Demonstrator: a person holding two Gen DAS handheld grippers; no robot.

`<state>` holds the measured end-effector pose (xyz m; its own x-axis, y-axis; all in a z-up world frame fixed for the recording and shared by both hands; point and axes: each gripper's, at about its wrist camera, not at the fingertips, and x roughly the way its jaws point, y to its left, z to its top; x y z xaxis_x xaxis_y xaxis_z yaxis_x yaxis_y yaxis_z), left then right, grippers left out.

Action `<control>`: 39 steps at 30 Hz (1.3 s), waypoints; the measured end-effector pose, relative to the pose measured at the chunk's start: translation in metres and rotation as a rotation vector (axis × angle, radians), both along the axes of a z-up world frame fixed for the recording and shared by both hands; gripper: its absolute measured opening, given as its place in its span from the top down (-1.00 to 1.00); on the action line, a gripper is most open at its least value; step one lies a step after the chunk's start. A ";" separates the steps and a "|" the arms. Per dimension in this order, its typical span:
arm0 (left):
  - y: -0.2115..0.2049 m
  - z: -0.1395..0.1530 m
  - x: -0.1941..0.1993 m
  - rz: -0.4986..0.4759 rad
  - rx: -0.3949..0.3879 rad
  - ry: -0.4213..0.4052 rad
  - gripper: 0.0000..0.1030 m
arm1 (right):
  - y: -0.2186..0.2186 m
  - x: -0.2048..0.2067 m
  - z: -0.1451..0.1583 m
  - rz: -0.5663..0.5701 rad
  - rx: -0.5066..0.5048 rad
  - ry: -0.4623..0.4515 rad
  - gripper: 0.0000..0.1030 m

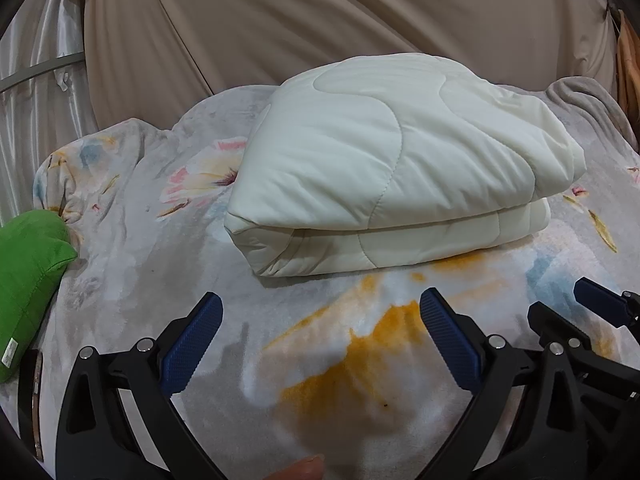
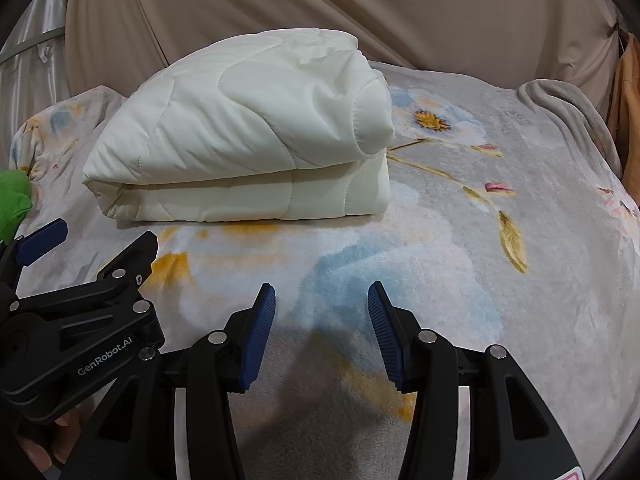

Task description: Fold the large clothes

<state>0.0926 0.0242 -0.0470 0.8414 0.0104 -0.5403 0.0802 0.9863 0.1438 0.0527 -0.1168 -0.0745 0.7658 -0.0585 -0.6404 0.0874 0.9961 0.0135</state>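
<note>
A cream quilted comforter [image 1: 392,168] lies folded into a thick bundle on the floral bed cover [image 1: 360,360]. It also shows in the right wrist view [image 2: 248,136], up and to the left. My left gripper [image 1: 322,304] is open and empty, a little in front of the bundle's near edge. My right gripper [image 2: 322,294] is open and empty, in front of the bundle's right end. The right gripper's fingers [image 1: 600,304] show at the right edge of the left wrist view. The left gripper's fingers [image 2: 44,240] show at the left of the right wrist view.
A green cushion [image 1: 28,276] lies at the bed's left edge and also shows in the right wrist view [image 2: 14,200]. A beige curtain [image 1: 320,20] hangs behind the bed. A grey rumpled blanket edge [image 2: 568,108] lies at the back right.
</note>
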 end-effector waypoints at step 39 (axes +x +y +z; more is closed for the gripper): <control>0.000 -0.001 0.000 -0.007 0.015 0.001 -0.88 | 0.002 -0.002 0.002 -0.016 -0.024 -0.007 0.06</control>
